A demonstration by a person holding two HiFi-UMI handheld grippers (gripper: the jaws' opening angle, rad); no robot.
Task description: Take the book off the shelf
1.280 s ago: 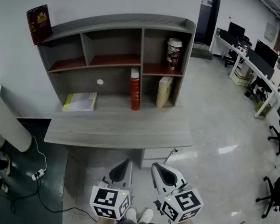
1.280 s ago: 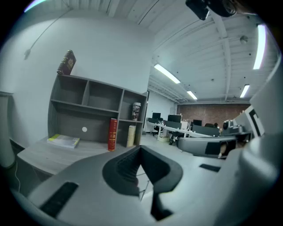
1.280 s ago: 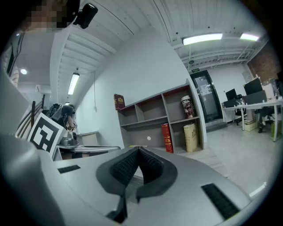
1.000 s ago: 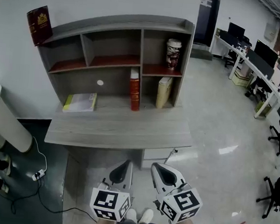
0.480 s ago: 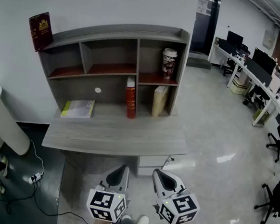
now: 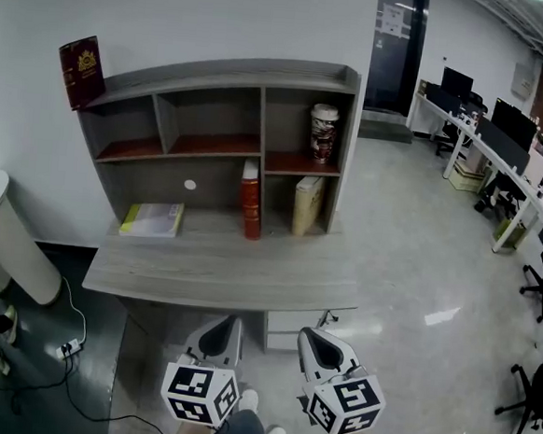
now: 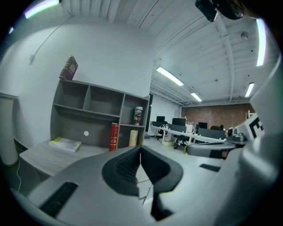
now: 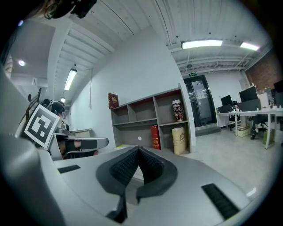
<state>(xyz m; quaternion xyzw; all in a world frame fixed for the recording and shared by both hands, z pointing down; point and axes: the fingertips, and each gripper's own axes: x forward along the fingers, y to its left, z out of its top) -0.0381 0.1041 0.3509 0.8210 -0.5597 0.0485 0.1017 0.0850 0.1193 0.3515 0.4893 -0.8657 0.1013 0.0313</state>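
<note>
Both my tongs sit low in the frame, side by side at the bottom centre of the head view, well short of the desk above them. My left gripper is closed, its ribbed pads pressed together with nothing between them. My right gripper is the same: pads meeting, holding nothing. Each points level toward the shelf, which stands at the back of the desk against the white wall in the upper middle of the frame.

The red book stands upright in the wide lower bay, at its right end, tight against the divider. Right of that divider, in the lower right compartment, a beige book stands on end. Above it, in the upper right compartment, is a printed cup. A yellow-green booklet lies flat at the left of the lower bay, well apart from the red book. A dark red book leans against the wall on the shelf's top, at the upper left. At the far left edge stands a white cylinder.
</note>
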